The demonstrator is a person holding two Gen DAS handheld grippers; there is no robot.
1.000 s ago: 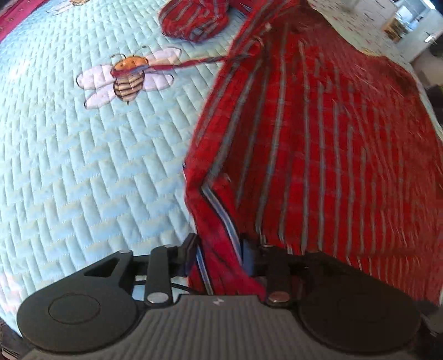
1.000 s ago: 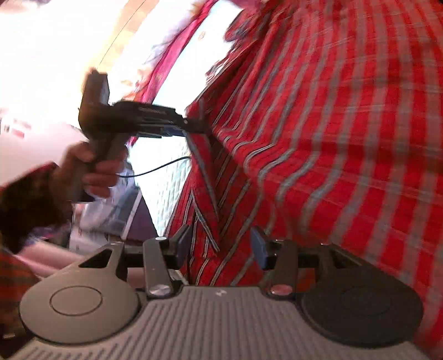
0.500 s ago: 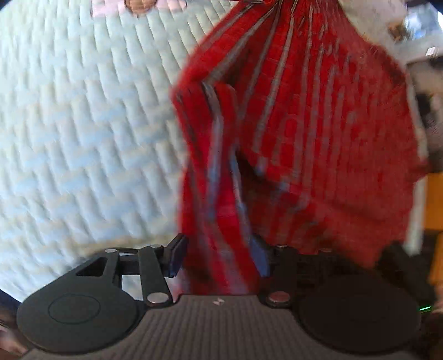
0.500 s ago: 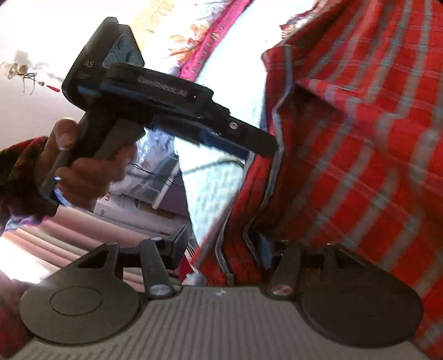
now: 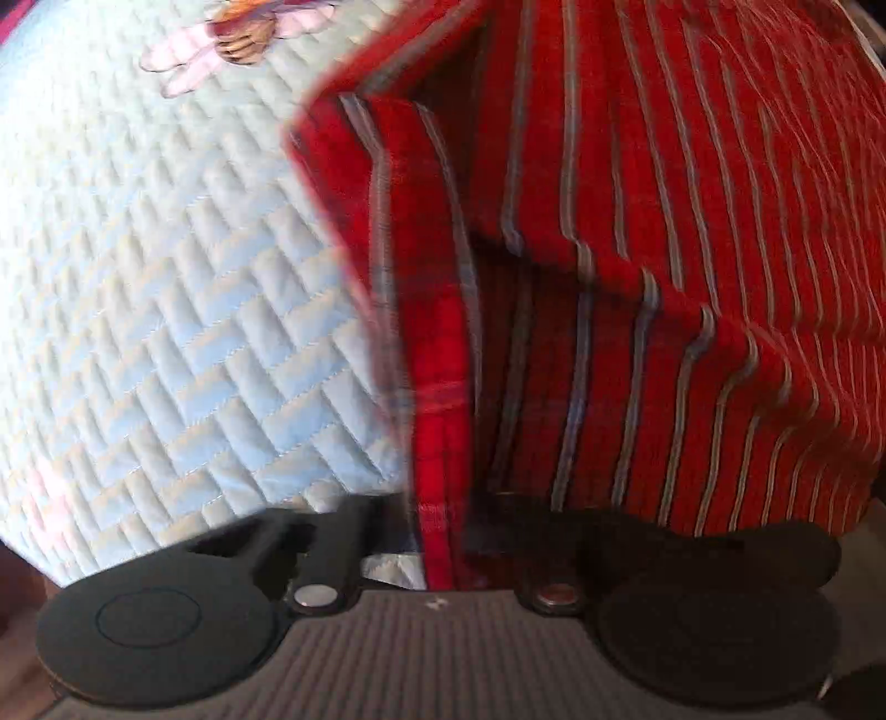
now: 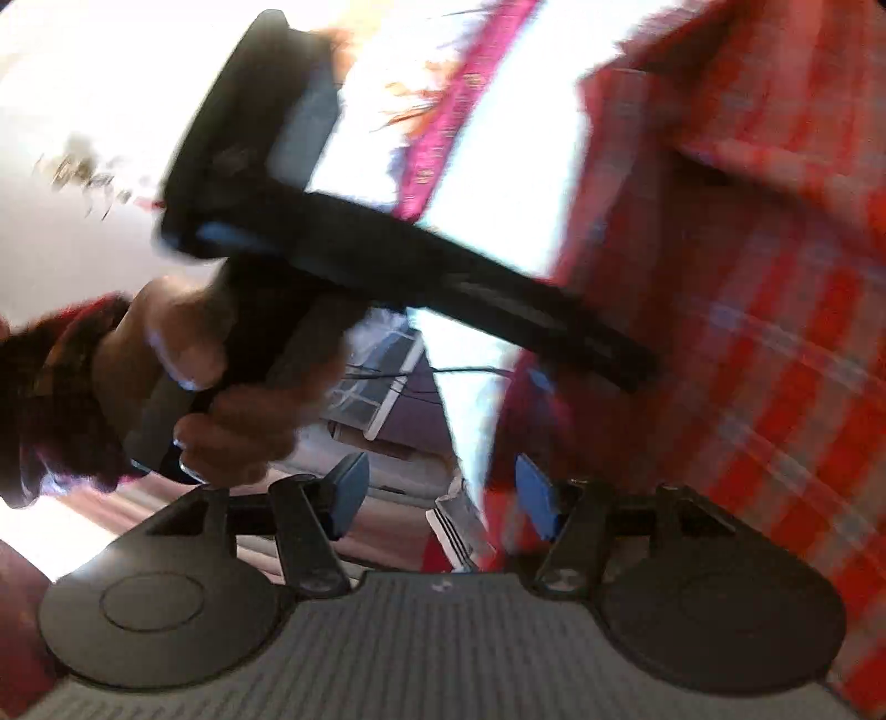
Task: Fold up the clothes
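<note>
The red plaid cotton shirt (image 5: 664, 232) hangs above the pale-blue quilted bed (image 5: 166, 304), its hem clenched in the left tongs (image 5: 437, 531); the right tongs (image 6: 443, 493) gape beside its edge.

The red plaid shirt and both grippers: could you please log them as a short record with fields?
garment: red plaid shirt, lifted and draped, blurred
surface: light blue quilt with a bee print
left gripper: shirt edge runs between its fingers; grip cannot be confirmed
right gripper: jaws apart, shirt edge against its right finger
hand: seen from the right wrist, holding the left gripper's handle
fold: not yet laid flat
</note>
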